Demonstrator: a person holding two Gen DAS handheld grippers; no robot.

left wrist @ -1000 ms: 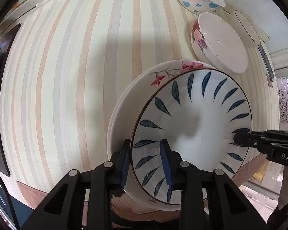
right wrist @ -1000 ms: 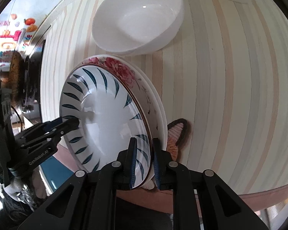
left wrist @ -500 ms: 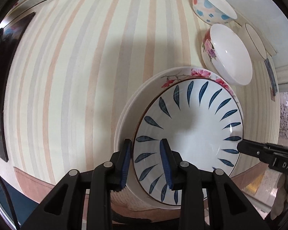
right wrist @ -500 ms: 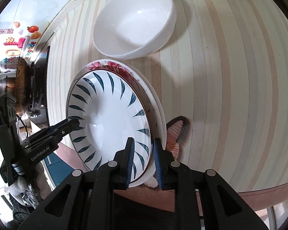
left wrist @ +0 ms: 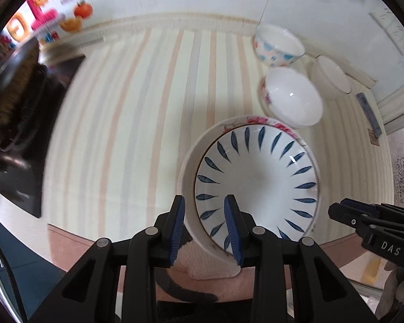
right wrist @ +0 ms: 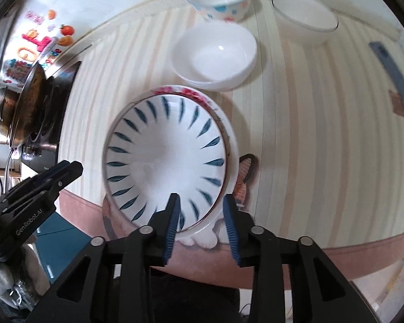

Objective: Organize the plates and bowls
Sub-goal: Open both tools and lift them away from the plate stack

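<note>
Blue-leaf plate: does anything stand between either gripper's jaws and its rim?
Nothing visible. The blue-leaf plate, stacked on the floral plate, has its near rim between the open jaws of both the left gripper and the right gripper.

Leaf plate (left wrist: 258, 180) on flowered plate (left wrist: 191, 158); bowls (left wrist: 292, 97) behind.

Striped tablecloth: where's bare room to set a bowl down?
Free: the wide striped tablecloth between the stacked plates and the cooktop. Crowded: the far right corner, where three bowls sit close beyond the plates.
</note>
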